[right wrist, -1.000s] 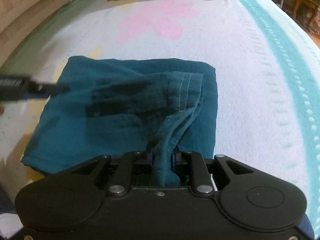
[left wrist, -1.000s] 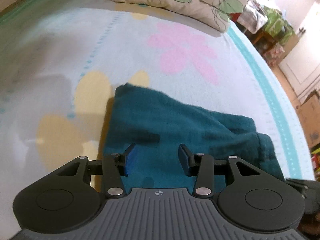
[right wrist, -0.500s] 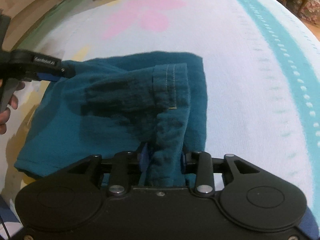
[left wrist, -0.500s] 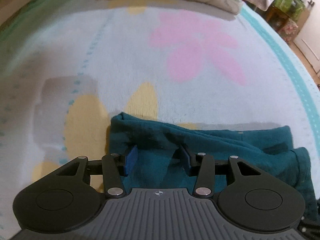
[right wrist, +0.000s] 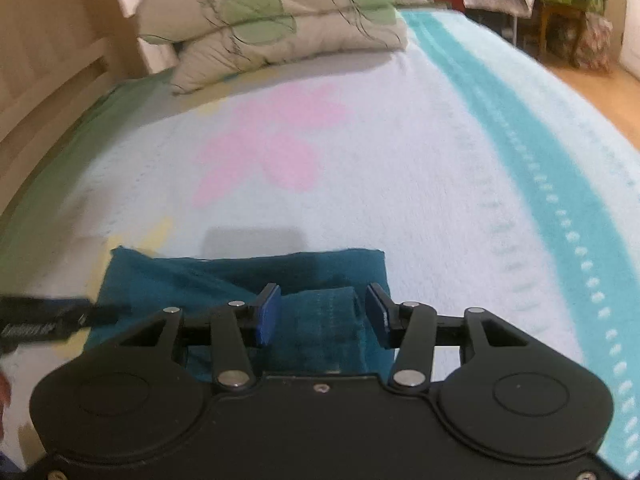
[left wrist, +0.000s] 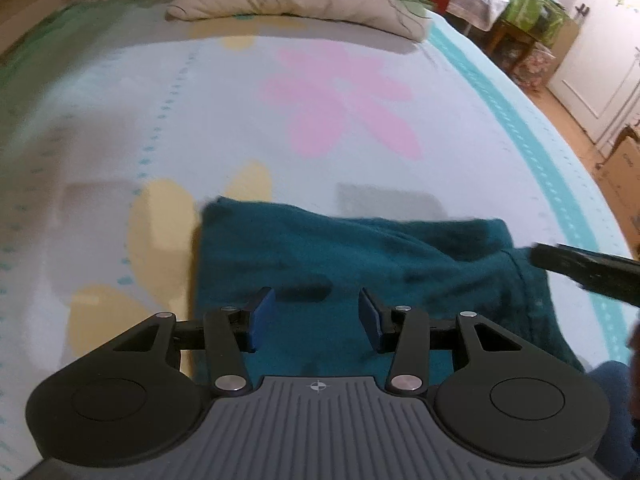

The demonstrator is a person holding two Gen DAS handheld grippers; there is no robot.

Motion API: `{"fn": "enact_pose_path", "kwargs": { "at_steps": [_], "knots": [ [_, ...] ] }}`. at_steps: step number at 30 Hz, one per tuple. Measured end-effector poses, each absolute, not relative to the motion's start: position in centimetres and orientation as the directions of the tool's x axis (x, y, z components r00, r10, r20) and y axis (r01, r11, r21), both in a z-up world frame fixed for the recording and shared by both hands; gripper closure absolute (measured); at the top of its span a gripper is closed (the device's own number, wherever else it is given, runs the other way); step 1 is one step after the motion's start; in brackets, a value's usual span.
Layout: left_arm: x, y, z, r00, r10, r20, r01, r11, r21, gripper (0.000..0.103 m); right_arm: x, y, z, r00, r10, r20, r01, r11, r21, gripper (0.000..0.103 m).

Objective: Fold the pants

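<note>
Across the flowered bedspread (left wrist: 160,120) your folded pants (left wrist: 340,248) run left-right at lower centre; left gripper (left wrist: 316,314) gapes empty, right gripper (right wrist: 322,316) is opening, cloth between its jaws.

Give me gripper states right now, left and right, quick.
Left gripper: open, nothing between the pads, over the teal pants.
Right gripper: jaws opening, a fold of the pants between the pads, not pinched.

A home bedroom is showing: a bed (right wrist: 400,184) wearing a flowered pastel blanket, leaf-print pillows (right wrist: 272,36) lying at its wooden headboard (right wrist: 48,60).
</note>
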State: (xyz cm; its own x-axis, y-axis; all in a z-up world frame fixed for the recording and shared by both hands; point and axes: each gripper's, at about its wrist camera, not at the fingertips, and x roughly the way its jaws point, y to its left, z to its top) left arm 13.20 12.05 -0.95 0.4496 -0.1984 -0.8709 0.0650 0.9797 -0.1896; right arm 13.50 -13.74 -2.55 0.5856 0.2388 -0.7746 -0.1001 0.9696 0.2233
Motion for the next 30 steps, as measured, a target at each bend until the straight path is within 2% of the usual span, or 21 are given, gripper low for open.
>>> {"fn": "enact_pose_path", "kwargs": {
  "at_steps": [4, 5, 6, 7, 9, 13, 18, 25, 30],
  "knots": [
    [13.4, 11.0, -1.5, 0.436, -0.226, -0.871, 0.090, 0.974, -0.208, 0.058, 13.9, -15.0, -3.8, 0.530, 0.275, -0.802, -0.070, 0.957, 0.281, 0.047],
    [13.5, 10.6, -1.6, 0.436, -0.230, -0.870, 0.092, 0.973, -0.211, 0.058, 13.7, -15.5, -4.2, 0.530, 0.315, -0.788, -0.076, 0.942, 0.326, 0.054],
    [13.7, 10.3, -1.6, 0.438, -0.233, -0.868, 0.095, 0.972, -0.214, 0.058, 13.3, -15.9, -4.5, 0.533, 0.360, -0.766, -0.094, 0.924, 0.370, 0.066],
    [13.8, 10.0, -1.5, 0.439, -0.240, -0.866, 0.097, 0.971, -0.219, 0.058, 12.9, -16.0, -4.3, 0.535, 0.380, -0.755, -0.111, 0.917, 0.383, 0.089],
    [14.3, 9.3, -1.6, 0.438, -0.259, -0.861, 0.103, 0.966, -0.238, 0.058, 11.4, -15.5, -3.7, 0.542, 0.371, -0.754, -0.172, 0.927, 0.332, 0.089],
    [15.1, 7.6, -1.9, 0.436, -0.299, -0.849, 0.125, 0.954, -0.272, 0.058, 9.8, -14.8, -4.7, 0.475, 0.335, -0.814, -0.218, 0.941, 0.260, 0.090],
    [15.4, 4.5, -3.2, 0.403, -0.338, -0.851, 0.213, 0.939, -0.272, 0.058, 9.8, -15.4, -6.5, 0.454, 0.341, -0.823, -0.140, 0.940, 0.313, 0.090],
    [16.6, 1.7, -6.8, 0.378, -0.284, -0.881, 0.229, 0.951, -0.208, 0.058, 10.3, -14.9, -7.1, 0.503, 0.293, -0.813, -0.127, 0.956, 0.266, 0.090],
    [16.5, 1.4, -6.0, 0.379, -0.279, -0.882, 0.237, 0.951, -0.199, 0.058, 10.9, -14.0, -7.2, 0.527, 0.209, -0.824, -0.149, 0.977, 0.153, 0.087]
  ]
}}
